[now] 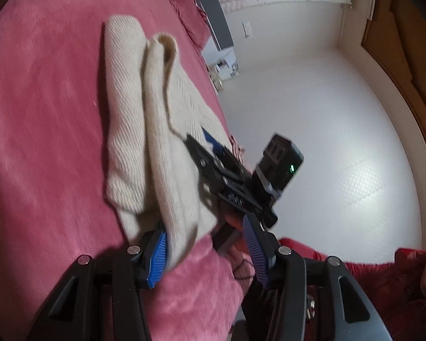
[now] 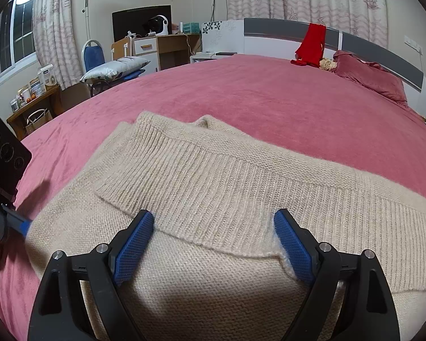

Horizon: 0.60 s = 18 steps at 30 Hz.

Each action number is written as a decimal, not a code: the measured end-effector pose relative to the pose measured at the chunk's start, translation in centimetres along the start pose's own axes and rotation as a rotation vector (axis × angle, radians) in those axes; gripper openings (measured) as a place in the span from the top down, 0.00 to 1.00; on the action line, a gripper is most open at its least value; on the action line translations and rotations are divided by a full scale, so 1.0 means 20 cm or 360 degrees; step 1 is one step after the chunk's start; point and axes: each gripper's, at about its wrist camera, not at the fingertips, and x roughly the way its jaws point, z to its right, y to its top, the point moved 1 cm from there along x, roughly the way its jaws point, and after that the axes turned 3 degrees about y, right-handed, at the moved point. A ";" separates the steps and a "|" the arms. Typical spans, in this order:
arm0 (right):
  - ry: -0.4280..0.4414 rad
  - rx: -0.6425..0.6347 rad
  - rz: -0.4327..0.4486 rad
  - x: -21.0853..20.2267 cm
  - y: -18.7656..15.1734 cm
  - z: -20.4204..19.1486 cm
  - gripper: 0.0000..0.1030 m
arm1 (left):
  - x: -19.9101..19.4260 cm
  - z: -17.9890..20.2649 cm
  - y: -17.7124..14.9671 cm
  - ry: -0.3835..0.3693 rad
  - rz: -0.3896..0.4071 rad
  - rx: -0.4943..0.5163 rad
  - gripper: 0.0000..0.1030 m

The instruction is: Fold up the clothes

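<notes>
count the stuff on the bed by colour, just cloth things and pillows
cream: 1, the sweater
red: 1, the garment draped at the headboard
pink: 1, the pillow
total: 3, all on the pink bedspread

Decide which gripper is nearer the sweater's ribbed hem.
Right. The right gripper straddles the ribbed hem, jaws open; the left gripper sits at the sweater's side edge.
</notes>
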 end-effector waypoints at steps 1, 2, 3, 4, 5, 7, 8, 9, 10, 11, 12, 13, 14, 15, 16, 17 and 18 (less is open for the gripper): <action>-0.0001 0.0000 0.0000 0.00 0.00 0.00 0.14 | 0.00 0.00 -0.02 0.0005 -0.0024 0.0006 0.52; -0.0001 0.0000 -0.0001 0.00 0.00 0.00 0.14 | 0.00 0.01 -0.04 0.0009 -0.0048 0.0012 0.52; -0.0001 -0.0001 -0.0002 0.00 0.00 0.00 0.14 | 0.00 0.01 -0.05 0.0024 -0.0056 0.0017 0.54; -0.0002 -0.0003 -0.0004 0.00 0.00 0.00 0.14 | -0.01 0.00 -0.06 0.0034 -0.0055 0.0013 0.56; -0.0004 -0.0007 -0.0007 0.00 0.00 0.00 0.13 | -0.02 0.00 -0.06 0.0044 -0.0053 0.0009 0.56; -0.0008 -0.0012 -0.0009 0.00 0.00 0.00 0.13 | -0.03 -0.01 -0.08 0.0064 -0.0050 0.0001 0.57; -0.0008 -0.0013 -0.0009 0.00 0.00 0.00 0.13 | -0.03 0.00 -0.08 0.0076 -0.0051 0.0006 0.57; -0.0008 -0.0013 -0.0010 0.00 0.00 0.00 0.13 | -0.03 0.01 -0.09 0.0095 -0.0054 0.0018 0.57; -0.0007 -0.0014 -0.0010 0.00 0.00 0.00 0.13 | -0.03 0.01 -0.09 0.0114 -0.0055 0.0025 0.58; -0.0007 -0.0014 -0.0011 0.00 0.00 0.00 0.13 | -0.03 0.01 -0.10 0.0132 -0.0056 0.0032 0.58; -0.0007 -0.0014 -0.0011 0.00 0.00 0.00 0.13 | -0.03 0.01 -0.10 0.0151 -0.0057 0.0038 0.59; -0.0007 -0.0015 -0.0012 0.00 0.00 0.00 0.12 | -0.04 0.01 -0.11 0.0166 -0.0048 0.0039 0.60; -0.0008 -0.0016 -0.0013 0.01 0.00 0.00 0.12 | -0.04 0.01 -0.11 0.0181 -0.0039 0.0039 0.60; -0.0011 -0.0015 -0.0013 0.01 -0.01 -0.01 0.12 | -0.07 0.02 -0.12 0.0226 0.0002 0.0043 0.61; -0.0014 -0.0014 -0.0013 0.01 -0.01 -0.02 0.12 | -0.09 0.04 -0.12 0.0271 0.0044 0.0047 0.61; -0.0019 -0.0017 -0.0016 0.01 -0.01 -0.02 0.12 | -0.11 0.05 -0.12 0.0316 0.0086 0.0051 0.61; -0.0024 -0.0022 -0.0019 0.01 -0.01 -0.02 0.12 | -0.16 0.08 -0.13 0.0399 0.0166 0.0072 0.60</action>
